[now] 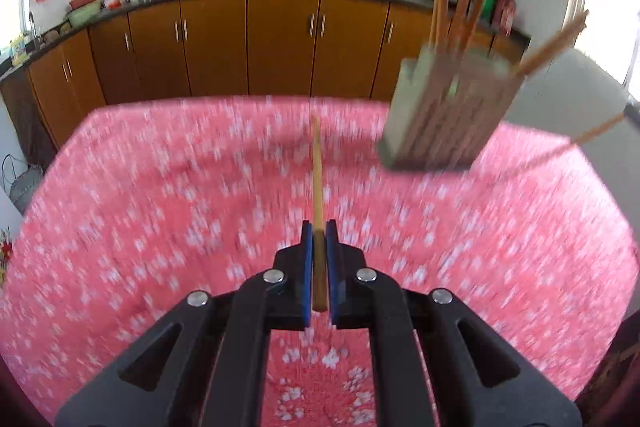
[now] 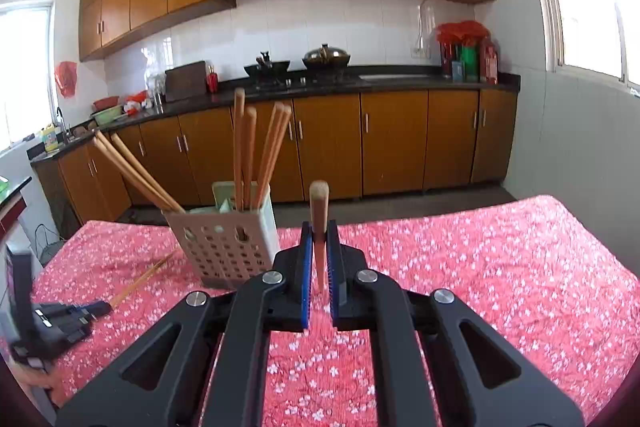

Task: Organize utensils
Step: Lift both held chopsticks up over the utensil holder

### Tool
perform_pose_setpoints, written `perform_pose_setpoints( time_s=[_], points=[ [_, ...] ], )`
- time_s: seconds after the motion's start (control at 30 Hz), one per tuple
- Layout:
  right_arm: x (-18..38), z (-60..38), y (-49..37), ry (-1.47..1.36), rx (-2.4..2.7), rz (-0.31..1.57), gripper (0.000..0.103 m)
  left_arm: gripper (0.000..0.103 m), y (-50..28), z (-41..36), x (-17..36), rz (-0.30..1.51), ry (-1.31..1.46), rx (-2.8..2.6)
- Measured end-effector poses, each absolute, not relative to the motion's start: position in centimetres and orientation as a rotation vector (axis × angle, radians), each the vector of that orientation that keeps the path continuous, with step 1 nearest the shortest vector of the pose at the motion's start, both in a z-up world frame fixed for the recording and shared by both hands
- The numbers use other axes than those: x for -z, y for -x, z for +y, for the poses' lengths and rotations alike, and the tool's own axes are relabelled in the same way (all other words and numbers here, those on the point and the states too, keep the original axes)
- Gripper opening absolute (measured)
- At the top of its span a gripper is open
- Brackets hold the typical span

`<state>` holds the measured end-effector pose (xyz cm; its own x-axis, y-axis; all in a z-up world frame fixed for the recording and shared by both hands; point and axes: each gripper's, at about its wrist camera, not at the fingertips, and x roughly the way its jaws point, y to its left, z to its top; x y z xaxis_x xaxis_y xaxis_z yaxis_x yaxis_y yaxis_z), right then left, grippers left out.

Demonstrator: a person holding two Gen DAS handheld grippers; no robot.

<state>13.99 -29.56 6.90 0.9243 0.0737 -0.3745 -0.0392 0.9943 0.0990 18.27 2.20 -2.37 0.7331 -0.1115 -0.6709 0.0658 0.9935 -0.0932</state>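
Observation:
My left gripper (image 1: 319,233) is shut on a wooden chopstick (image 1: 317,179) that points forward over the pink flowered tablecloth (image 1: 160,207); the view is motion-blurred. A perforated beige utensil holder (image 1: 448,115) with several chopsticks stands to its front right. My right gripper (image 2: 319,233) is shut on another wooden chopstick (image 2: 319,211), held nearly upright. The same holder (image 2: 228,235) stands to its front left with several chopsticks (image 2: 244,151) in it. One loose chopstick (image 2: 140,281) lies on the cloth left of the holder. The left gripper (image 2: 76,315) shows at the far left in the right wrist view.
The table edge runs across the back, with the floor and brown kitchen cabinets (image 2: 392,143) beyond. A counter with a stove and woks (image 2: 304,63) lies behind. A window wall (image 2: 592,27) is on the right.

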Motion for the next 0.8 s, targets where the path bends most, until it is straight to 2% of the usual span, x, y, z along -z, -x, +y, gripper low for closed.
perform_pose_setpoints(
  time_s=[0.23, 0.5, 0.8],
  points=[
    [-8.4, -30.0, -14.2, -0.108, -0.071, 0.356, 0.008, 0.008, -17.7, 3.0, -5.0, 0.586, 0.125, 0.125],
    [-9.9, -29.7, -14.1, -0.136, -0.116, 0.328, 0.008, 0.008, -17.4, 2.0, -9.2, 0.521, 0.102, 0.157],
    [-14.7, -27.9, -14.1, -0.169, -0.217, 0.215, 0.008, 0.008, -16.0, -1.7, -14.4, 0.391, 0.071, 0.209]
  ],
)
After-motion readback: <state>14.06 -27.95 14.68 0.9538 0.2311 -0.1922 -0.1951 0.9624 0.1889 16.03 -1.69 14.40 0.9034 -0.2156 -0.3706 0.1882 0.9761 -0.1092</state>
